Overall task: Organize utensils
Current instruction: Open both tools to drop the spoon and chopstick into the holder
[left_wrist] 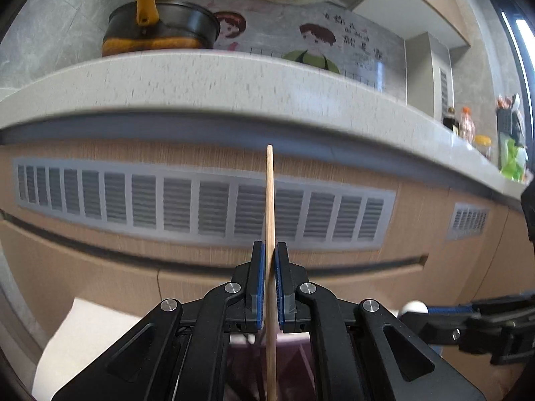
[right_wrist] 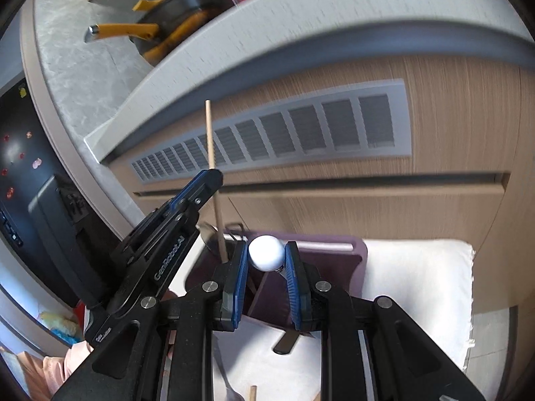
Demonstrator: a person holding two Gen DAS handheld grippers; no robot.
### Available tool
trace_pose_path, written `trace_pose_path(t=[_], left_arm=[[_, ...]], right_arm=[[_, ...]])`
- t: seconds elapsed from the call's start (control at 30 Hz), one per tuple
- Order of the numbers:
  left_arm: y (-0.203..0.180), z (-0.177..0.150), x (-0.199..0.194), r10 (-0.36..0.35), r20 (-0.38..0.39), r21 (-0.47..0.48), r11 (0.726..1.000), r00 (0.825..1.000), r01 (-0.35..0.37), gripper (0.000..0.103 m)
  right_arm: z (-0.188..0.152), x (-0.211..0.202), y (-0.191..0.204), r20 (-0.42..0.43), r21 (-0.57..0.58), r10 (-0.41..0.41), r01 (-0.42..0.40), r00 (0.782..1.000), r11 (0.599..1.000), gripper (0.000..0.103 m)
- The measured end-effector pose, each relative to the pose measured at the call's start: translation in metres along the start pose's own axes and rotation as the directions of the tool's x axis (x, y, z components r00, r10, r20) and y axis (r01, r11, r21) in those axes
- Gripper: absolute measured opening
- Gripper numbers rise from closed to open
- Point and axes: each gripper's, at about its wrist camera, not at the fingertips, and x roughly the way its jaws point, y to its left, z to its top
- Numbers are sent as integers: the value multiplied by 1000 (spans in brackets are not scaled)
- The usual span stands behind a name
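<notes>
Left gripper (left_wrist: 270, 250): I have it clamped almost fully on a wooden chopstick (left_wrist: 270, 200), which stands upright between the pads, its tip well above them.
Right gripper (right_wrist: 265, 257): I hold it narrowly parted, pads pressing a white ball-shaped utensil end (right_wrist: 265, 253); what the utensil is I cannot tell.
Organizer (right_wrist: 354, 250): the purple tray sits just below both grippers, on a white cloth (right_wrist: 418, 274); the chopstick's lower end dips toward its left side.
Done, as I judge it: both pieces are picked up and brought over the tray; a spoon bowl (right_wrist: 210, 234) and another stick already lie in it.
Left to do: set both pieces into compartments; a spoon (right_wrist: 224, 377), a second stick end (right_wrist: 253, 392) and a dark handle (right_wrist: 287, 342) wait on the cloth.
Edges: the cabinet front (right_wrist: 434, 207) stands close behind the tray, with the counter lip (left_wrist: 234, 77) overhanging above.
Room: I see little clearance forward; my two grippers sit near each other, so crossing is my risk. Open space lies toward me, above the cloth.
</notes>
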Motion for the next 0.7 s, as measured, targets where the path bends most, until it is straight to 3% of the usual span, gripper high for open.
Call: trace_pose_path(t=[0.3, 0.43, 0.5, 0.57, 0.63, 0.7], left_arm=[[6, -32, -10, 2, -142, -15, 1000, 990, -4, 8], [6, -23, -36, 11, -176, -5, 1000, 984, -12, 22], [7, -19, -52, 26, -192, 4, 1000, 981, -26, 29], [7, -19, -68, 43, -239, 17, 999, 970, -40, 37], [9, -23, -82, 48, -293, 22, 999, 955, -43, 49], [11, -32, -96, 48, -338, 23, 999, 940, -42, 49]], right_arm=[[-19, 11, -5, -60, 7, -35, 35, 998, 999, 25], [-21, -7, 3, -26, -42, -80, 79, 996, 996, 45], [-25, -19, 14, 56, -89, -119, 124, 991, 988, 55], [-32, -34, 22, 91, -106, -155, 164, 984, 981, 86], [-42, -46, 29, 102, -109, -179, 189, 979, 976, 91], [-52, -53, 32, 106, -121, -232, 244, 967, 962, 91]])
